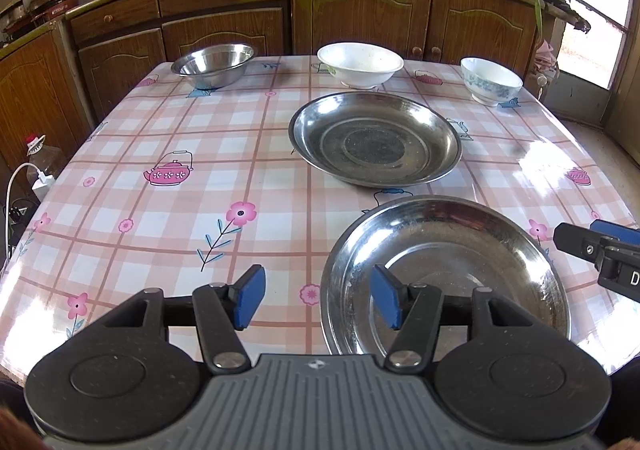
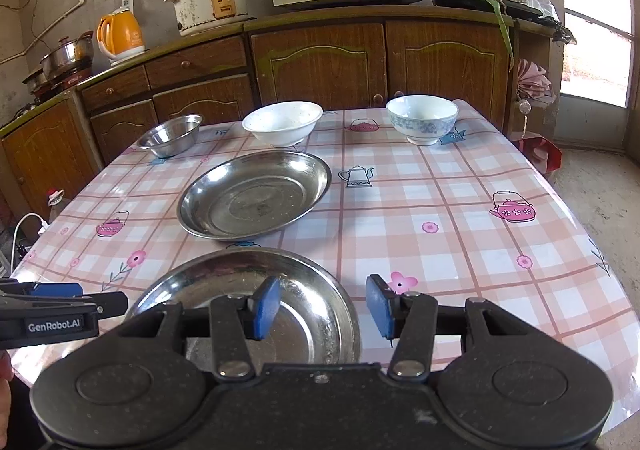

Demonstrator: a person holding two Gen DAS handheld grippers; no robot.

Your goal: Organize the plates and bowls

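Both claws, left claw [image 1: 318, 296] and right claw [image 2: 323, 308], gape empty; near steel plate [image 1: 444, 274] seemingly rests on our worktop [image 1: 160, 209] at six o'clock.

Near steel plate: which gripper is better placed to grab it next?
Marginal: probably right. Both open; the right gripper straddles the near steel plate's rim, as does the left gripper, with less overlap.

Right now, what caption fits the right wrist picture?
Open right gripper above the near steel plate, three bowls lined up behind.
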